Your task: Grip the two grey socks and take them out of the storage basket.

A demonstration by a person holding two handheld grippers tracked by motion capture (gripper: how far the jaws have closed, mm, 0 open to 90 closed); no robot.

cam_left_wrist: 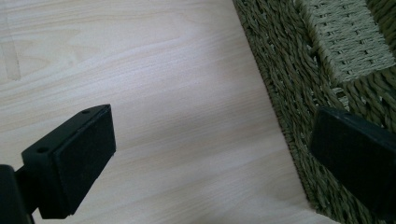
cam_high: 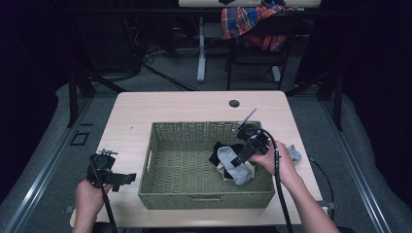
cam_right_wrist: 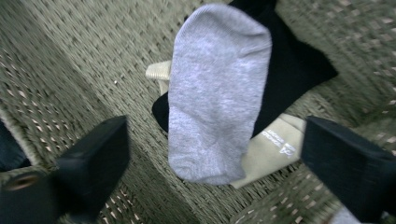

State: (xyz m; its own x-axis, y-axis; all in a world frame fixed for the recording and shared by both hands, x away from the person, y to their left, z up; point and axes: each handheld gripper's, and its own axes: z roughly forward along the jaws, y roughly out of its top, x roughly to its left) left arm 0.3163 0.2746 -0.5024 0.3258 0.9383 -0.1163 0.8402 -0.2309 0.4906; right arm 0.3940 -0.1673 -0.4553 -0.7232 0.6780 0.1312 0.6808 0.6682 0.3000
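Note:
A green woven basket [cam_high: 160,160] stands in the middle of the wooden table [cam_high: 184,104]. Inside it, at the right, a grey sock [cam_high: 233,167] [cam_right_wrist: 215,93] lies on top of a black sock [cam_high: 217,153] [cam_right_wrist: 289,70] and a beige sock [cam_right_wrist: 271,149]. My right gripper [cam_high: 241,158] [cam_right_wrist: 215,163] hovers over this pile, jaws wide open and empty. Left of the basket, my left gripper [cam_high: 127,178] [cam_left_wrist: 212,149] is held low over the bare table, open, pointing at the basket's outer wall [cam_left_wrist: 289,79].
Another grey sock [cam_high: 294,153] lies on the table just right of the basket. A round cable hole [cam_high: 234,103] sits near the table's far edge. Behind the table stands a chair [cam_high: 257,48] draped with a plaid cloth [cam_high: 245,22].

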